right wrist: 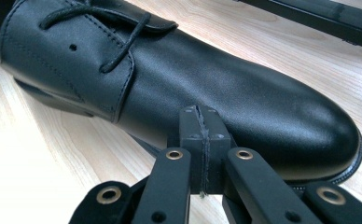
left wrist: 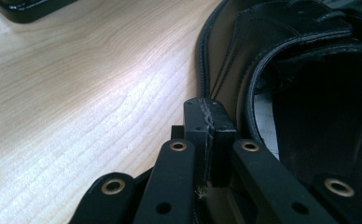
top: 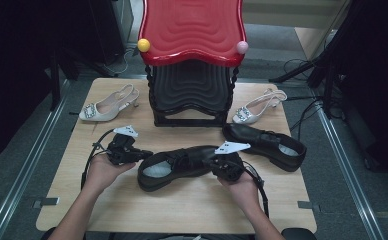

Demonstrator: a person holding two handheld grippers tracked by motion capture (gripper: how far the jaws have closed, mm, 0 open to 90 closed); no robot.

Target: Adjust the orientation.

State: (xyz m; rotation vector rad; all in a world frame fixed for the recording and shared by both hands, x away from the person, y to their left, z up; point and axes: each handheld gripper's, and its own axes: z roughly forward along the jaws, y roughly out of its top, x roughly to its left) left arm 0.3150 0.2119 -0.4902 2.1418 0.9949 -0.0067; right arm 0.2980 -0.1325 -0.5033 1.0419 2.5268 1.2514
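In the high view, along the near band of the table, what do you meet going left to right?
Left tool → black lace-up shoe held between both tools → right tool → second black shoe lying farther right.

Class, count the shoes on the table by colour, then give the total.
Black lace-up shoes: 2
White slingback heels: 2
Total: 4
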